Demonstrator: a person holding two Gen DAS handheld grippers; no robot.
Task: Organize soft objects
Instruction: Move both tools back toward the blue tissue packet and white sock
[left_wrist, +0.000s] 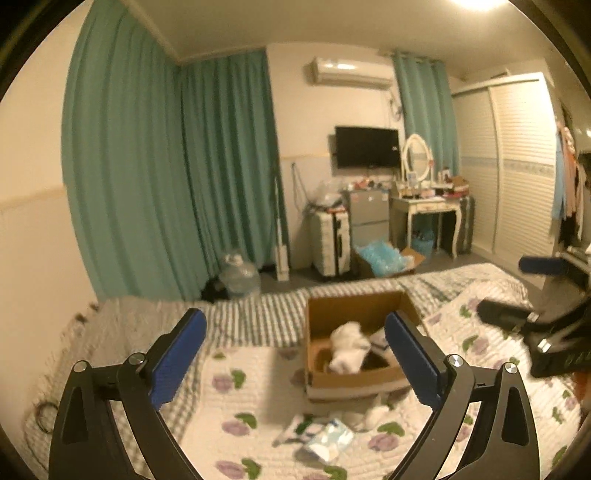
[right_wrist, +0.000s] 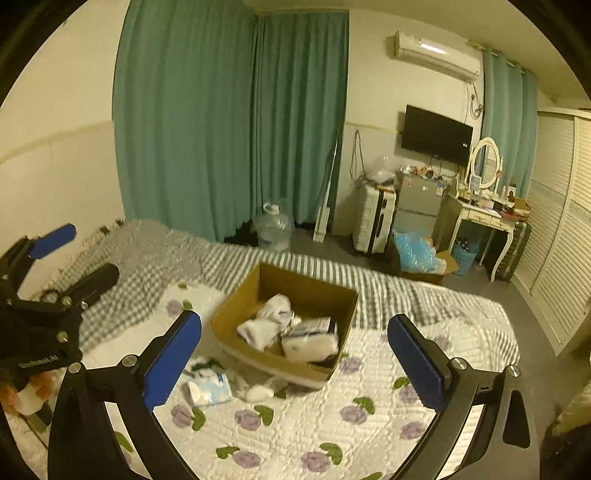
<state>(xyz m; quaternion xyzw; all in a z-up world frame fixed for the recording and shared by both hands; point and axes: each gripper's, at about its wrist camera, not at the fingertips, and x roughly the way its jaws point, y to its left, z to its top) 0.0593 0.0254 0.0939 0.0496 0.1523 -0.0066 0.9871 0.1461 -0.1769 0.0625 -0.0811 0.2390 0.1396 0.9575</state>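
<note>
open from above into the cardboard box (right_wrist: 280, 295) on the bed (right_wrist: 424, 424), walled on four sides, half filled with white socks (right_wrist: 269, 321), loose packets (right_wrist: 210, 391) strewn before it.

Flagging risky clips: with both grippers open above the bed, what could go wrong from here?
1. The items left in front of the cardboard box, a pale blue packet and a white sock, lie close together; a grab might catch both or snag the quilt.
2. The box looks light and stands on soft bedding; pushing items in could shove or tip it.
3. The left gripper and right gripper are close and could collide.
</note>
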